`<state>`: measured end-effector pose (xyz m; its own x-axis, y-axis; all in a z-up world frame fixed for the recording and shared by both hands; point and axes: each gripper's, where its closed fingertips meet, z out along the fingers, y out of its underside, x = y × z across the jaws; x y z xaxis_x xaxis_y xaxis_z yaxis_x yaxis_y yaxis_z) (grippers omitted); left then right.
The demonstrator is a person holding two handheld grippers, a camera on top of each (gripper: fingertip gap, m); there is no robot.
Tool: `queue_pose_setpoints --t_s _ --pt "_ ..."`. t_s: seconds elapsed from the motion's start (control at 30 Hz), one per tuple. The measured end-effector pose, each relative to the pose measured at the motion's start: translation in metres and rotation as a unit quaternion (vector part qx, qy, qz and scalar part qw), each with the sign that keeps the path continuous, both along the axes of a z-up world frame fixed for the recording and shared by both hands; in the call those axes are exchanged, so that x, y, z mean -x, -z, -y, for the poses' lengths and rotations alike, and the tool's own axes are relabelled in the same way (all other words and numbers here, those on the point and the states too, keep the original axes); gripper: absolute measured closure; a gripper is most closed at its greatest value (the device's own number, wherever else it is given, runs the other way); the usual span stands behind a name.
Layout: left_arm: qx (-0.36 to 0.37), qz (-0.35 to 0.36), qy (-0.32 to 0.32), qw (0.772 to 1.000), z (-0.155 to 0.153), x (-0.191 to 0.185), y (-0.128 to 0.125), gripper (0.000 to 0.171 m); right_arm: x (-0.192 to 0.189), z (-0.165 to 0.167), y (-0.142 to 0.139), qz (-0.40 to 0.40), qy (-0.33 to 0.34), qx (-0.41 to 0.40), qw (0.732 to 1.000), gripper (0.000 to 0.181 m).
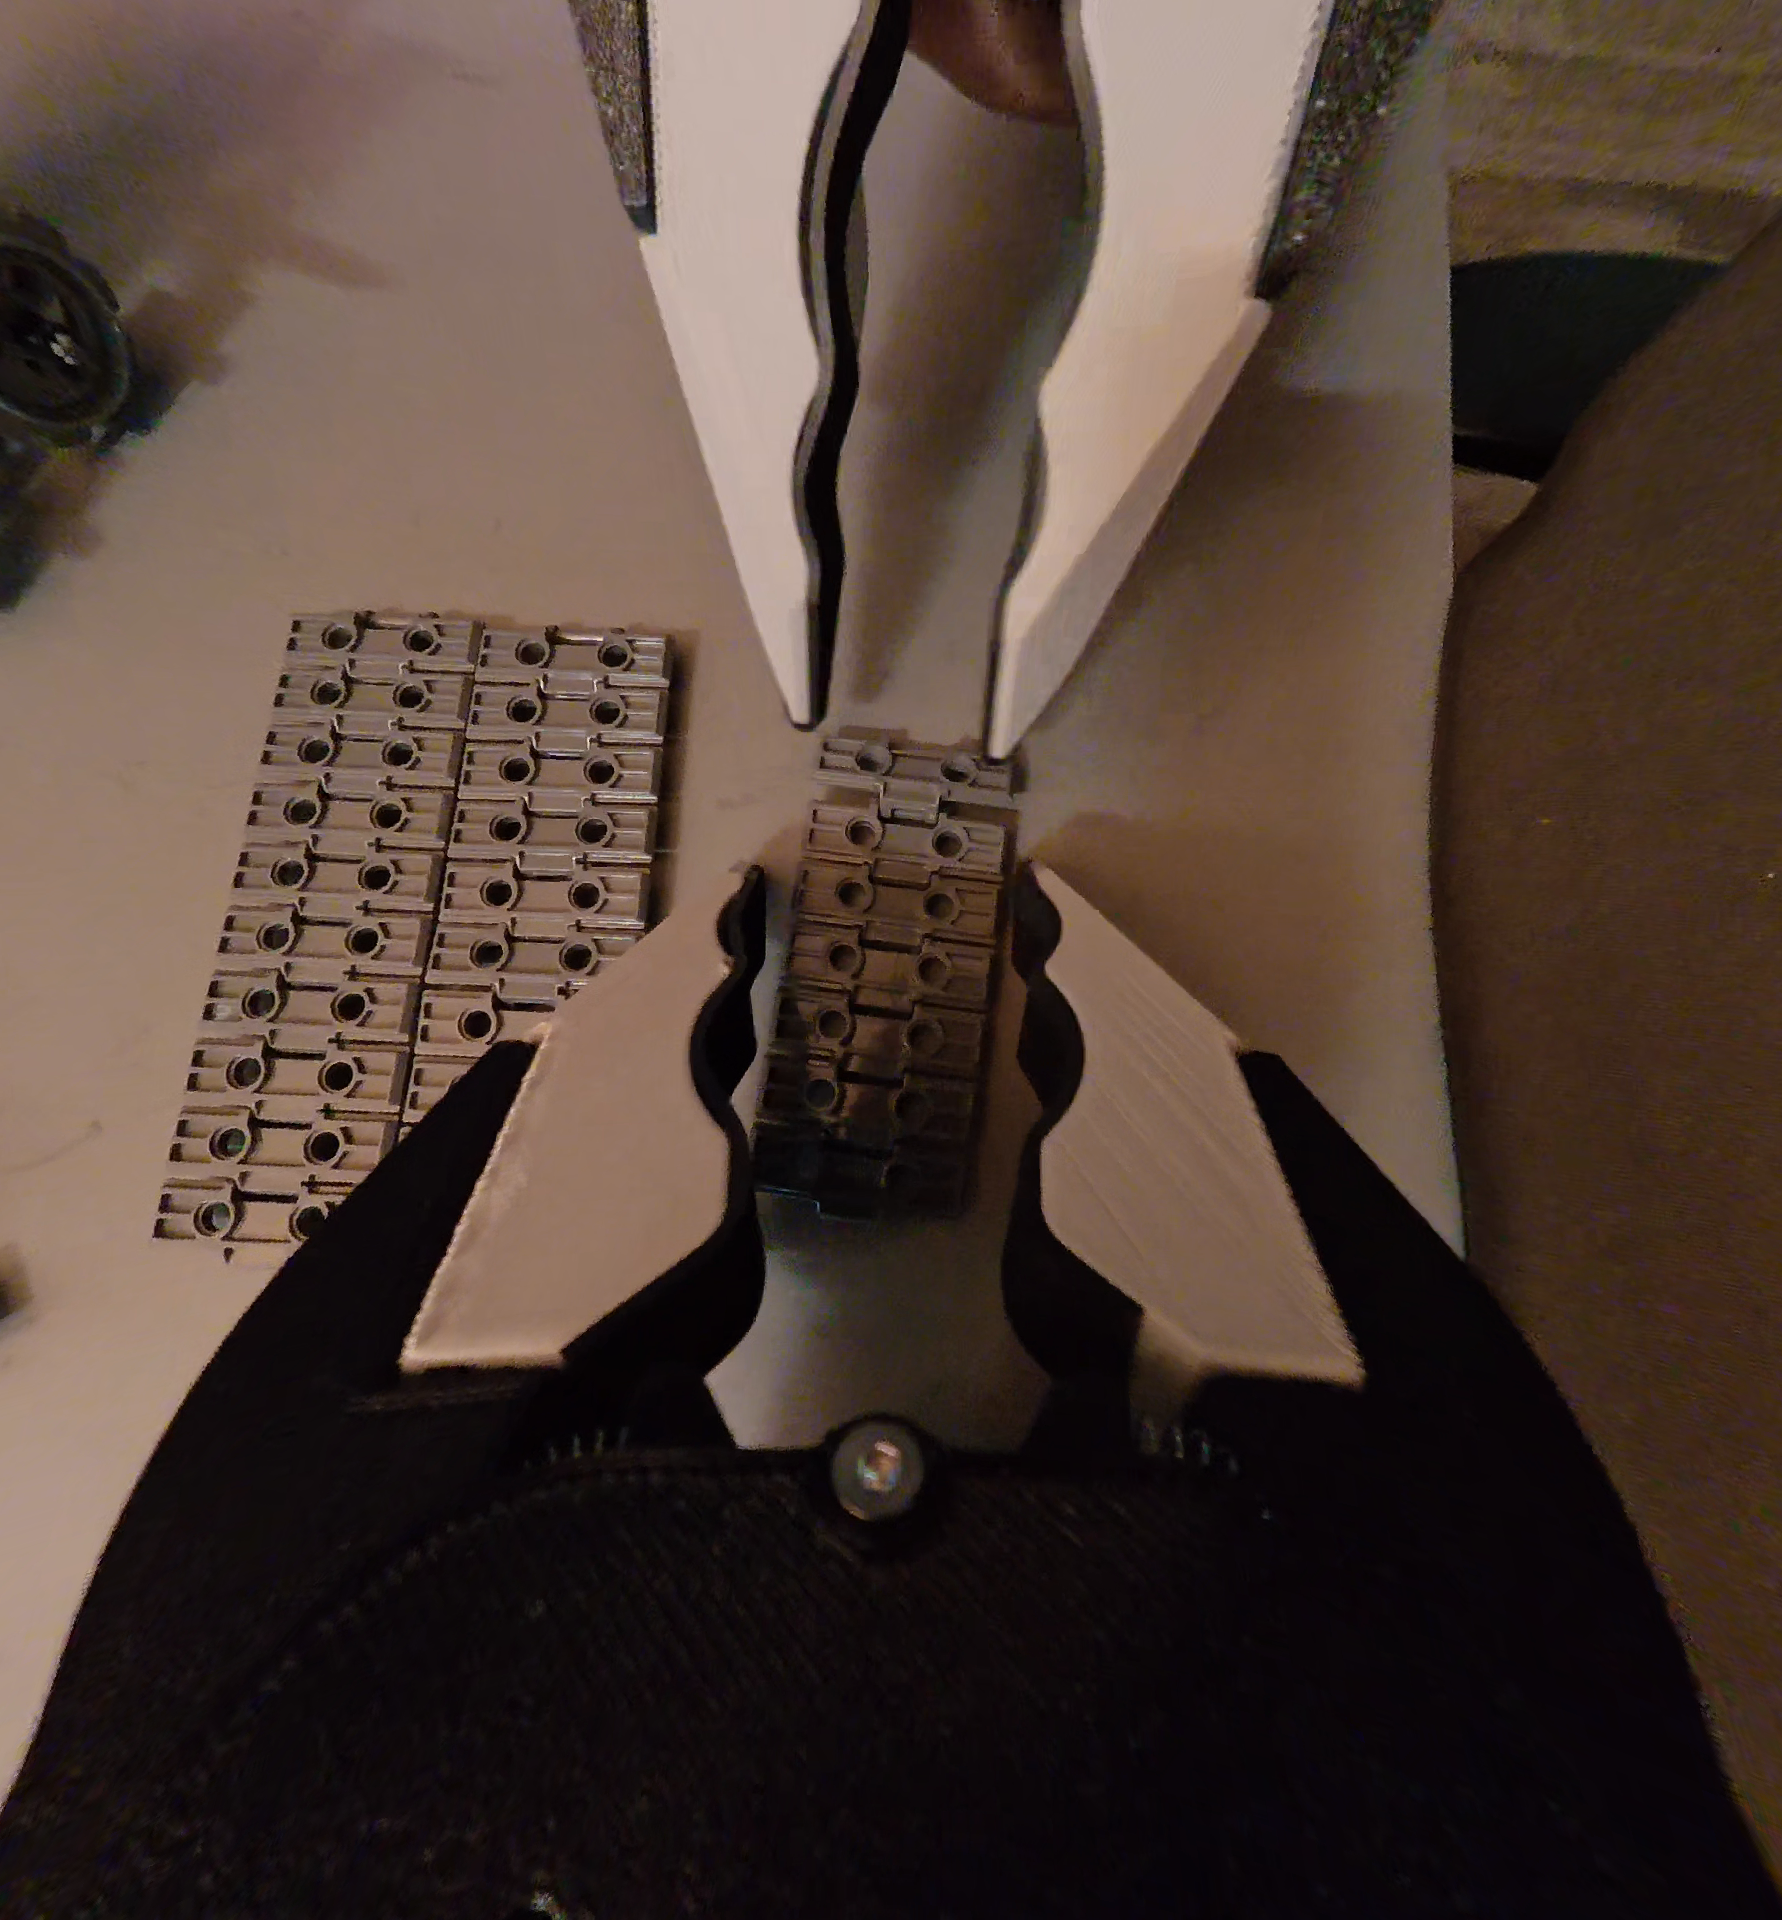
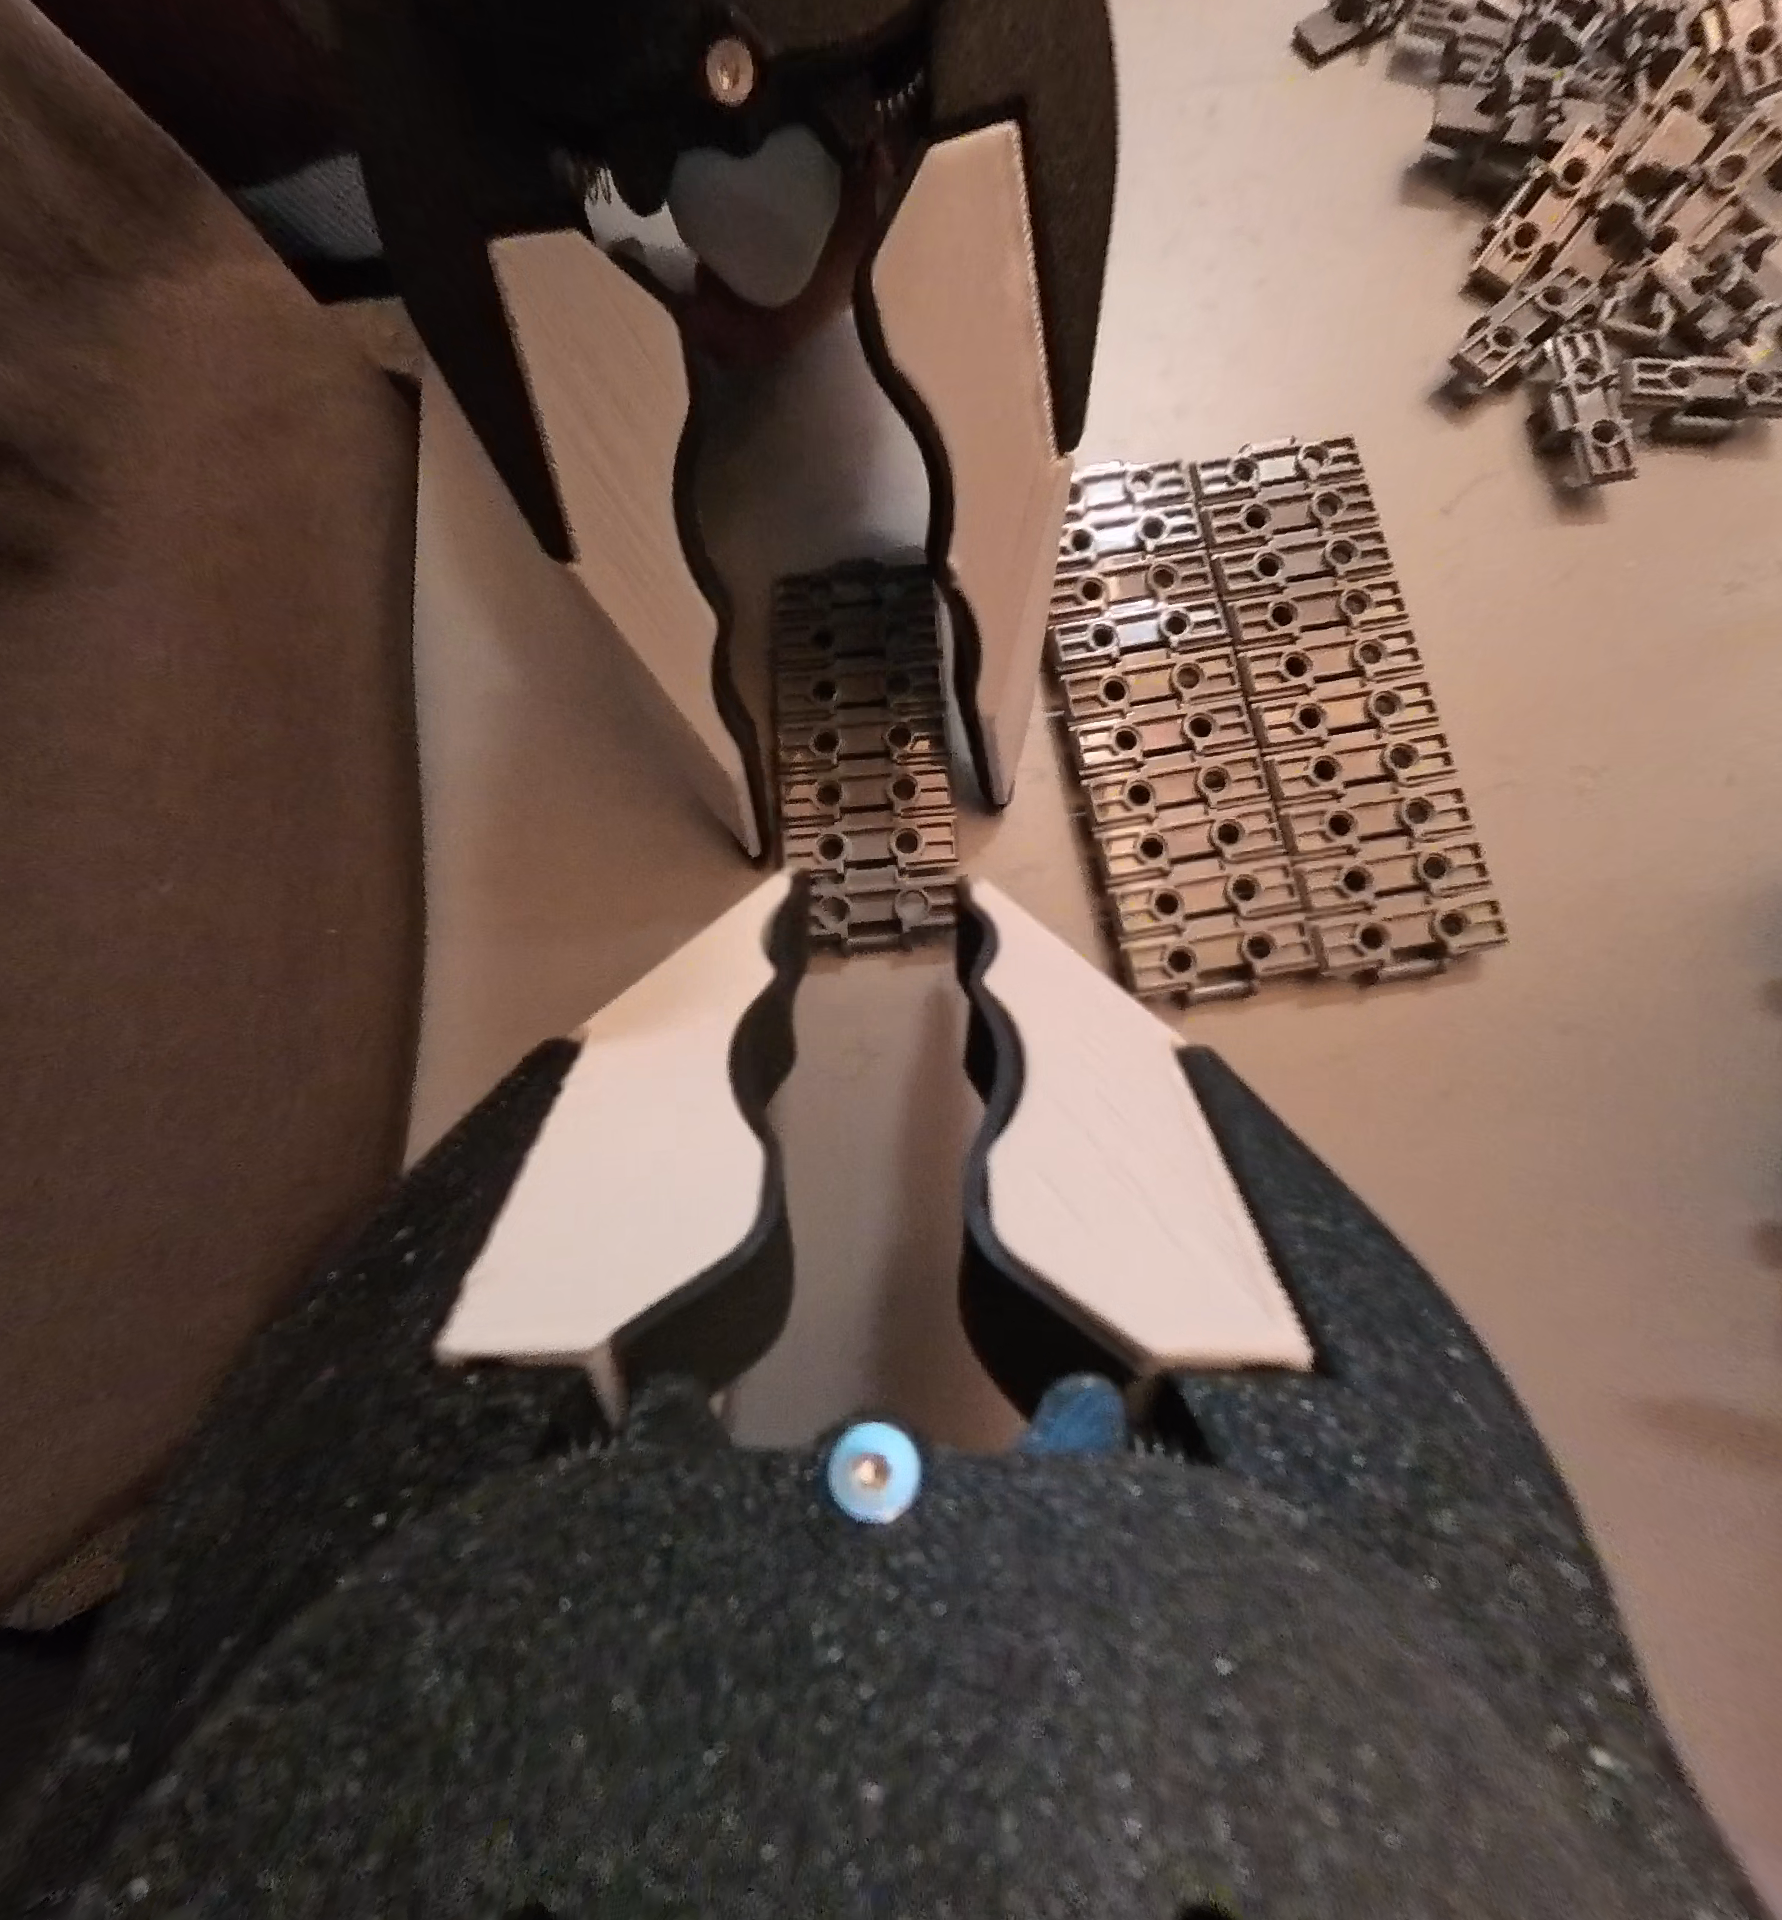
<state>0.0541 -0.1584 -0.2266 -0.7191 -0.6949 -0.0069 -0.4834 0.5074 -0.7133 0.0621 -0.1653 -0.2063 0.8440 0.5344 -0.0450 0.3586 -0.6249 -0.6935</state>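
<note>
Left wrist view shows your left gripper (image 1: 887, 883) straddling a single strip (image 1: 892, 966) of linked grey track pieces near the desk (image 1: 139, 312) edge, with brown upholstery beyond it. Its jaws stand part open, one finger along each long side of the strip; whether the pads actually touch the sides, you cannot tell. Your right gripper (image 1: 902, 722) faces it from the far end, also part open, fingertips at the last link and holding nothing that shows.

Right wrist view confirms this: the right gripper (image 2: 882, 899) brackets the strip (image 2: 866, 748) at its near end, and the left gripper (image 2: 866, 821) covers the rest.

A double-width mat (image 1: 419, 914) of the same links lies just beside the strip, further in from the edge. Loose links (image 2: 1635, 229) are heaped toward the far side, and dark wheels (image 1: 25, 343) sit apart.

The strip looks light, hard plastic, hinged between links, so it will likely sag or fold if lifted by one end. Grip across its width on the flat side walls.
</note>
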Motion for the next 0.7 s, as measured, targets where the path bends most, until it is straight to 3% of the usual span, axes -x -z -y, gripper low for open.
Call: queue_pose_setpoints --t_s 0.17,0.43,0.6,0.7 --pt "0.002 0.001 0.001 1.000 0.001 0.001 0.000 0.129 -0.004 -0.007 -0.009 0.016 0.014 -0.046 0.999 0.181" --pt "0.022 0.014 0.000 1.000 0.001 0.000 -0.008 0.125 -0.038 -0.018 -0.034 0.130 0.083 -0.162 0.975 0.181" --pt "0.020 0.018 0.005 1.000 0.003 0.000 -0.008 0.122 -0.027 -0.009 -0.018 0.117 0.058 -0.110 0.985 0.181" --pt "0.014 0.022 0.005 1.000 0.002 -0.001 -0.006 0.129 -0.017 -0.004 -0.012 0.086 0.039 -0.087 0.992 0.181"
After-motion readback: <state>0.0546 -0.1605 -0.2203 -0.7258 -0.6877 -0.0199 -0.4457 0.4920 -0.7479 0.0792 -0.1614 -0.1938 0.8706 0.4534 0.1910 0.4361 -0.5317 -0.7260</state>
